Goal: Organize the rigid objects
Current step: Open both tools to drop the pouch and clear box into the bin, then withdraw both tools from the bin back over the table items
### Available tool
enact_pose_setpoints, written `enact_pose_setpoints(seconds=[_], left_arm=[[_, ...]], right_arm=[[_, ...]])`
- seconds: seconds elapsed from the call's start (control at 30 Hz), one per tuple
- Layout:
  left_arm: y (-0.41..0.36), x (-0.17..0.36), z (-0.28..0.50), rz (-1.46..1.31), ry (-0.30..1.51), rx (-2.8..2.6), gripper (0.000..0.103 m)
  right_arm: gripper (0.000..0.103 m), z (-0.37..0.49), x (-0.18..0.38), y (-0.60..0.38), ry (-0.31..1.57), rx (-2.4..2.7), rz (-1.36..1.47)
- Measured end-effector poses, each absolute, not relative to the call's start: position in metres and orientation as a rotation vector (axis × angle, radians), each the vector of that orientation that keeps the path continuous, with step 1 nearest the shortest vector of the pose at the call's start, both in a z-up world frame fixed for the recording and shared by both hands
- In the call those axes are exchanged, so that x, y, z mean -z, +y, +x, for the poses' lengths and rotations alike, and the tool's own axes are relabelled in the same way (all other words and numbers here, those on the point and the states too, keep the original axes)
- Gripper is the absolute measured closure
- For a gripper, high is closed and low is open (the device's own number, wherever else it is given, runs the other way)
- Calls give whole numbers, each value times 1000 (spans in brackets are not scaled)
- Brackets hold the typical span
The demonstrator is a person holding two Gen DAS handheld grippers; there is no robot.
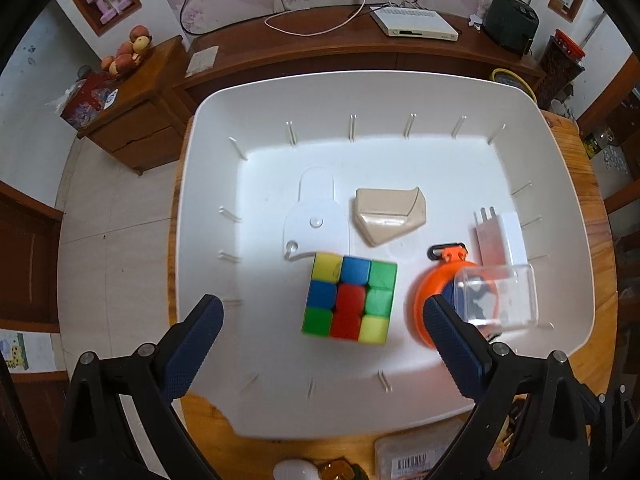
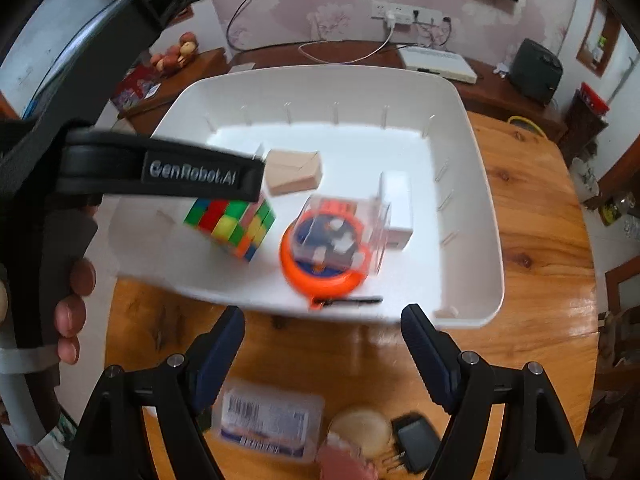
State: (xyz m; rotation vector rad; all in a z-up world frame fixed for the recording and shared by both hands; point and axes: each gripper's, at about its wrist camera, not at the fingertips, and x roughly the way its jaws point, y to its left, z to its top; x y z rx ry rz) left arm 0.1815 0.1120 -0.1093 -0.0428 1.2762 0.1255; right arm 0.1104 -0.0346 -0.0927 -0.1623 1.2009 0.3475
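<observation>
A white bin (image 1: 400, 96) (image 2: 472, 168) stands on a round wooden table (image 2: 532, 216). In it lie a colour cube (image 1: 350, 298) (image 2: 232, 222), a beige block (image 1: 390, 214) (image 2: 294, 172), a flat white plastic piece (image 1: 316, 216), an orange round reel (image 1: 432, 304) (image 2: 320, 276), a clear plastic box (image 1: 496, 296) (image 2: 340, 232) on top of the reel, and a white charger (image 1: 502, 240) (image 2: 398, 208). My left gripper (image 1: 320, 320) is open and empty above the cube. My right gripper (image 2: 322, 332) is open and empty over the table, just before the bin's near rim.
On the table before the bin lie a clear labelled case (image 2: 268, 420) (image 1: 416, 458), a round pale disc (image 2: 360, 432), a black plug adapter (image 2: 416, 444) and a pink object (image 2: 344, 464). The left gripper's body (image 2: 160, 168) and the hand holding it fill the right wrist view's left side.
</observation>
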Motion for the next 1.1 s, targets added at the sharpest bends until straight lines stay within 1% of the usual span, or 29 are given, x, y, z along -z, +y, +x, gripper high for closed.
enact_pose_setpoints(seconds=[0.57, 1.1], left_arm=[[109, 76, 113, -76, 1215, -161, 3], [97, 37, 27, -102, 1118, -138, 3]], right_arm=[[22, 51, 57, -64, 1055, -407, -189], [22, 18, 45, -110, 986, -423, -215]])
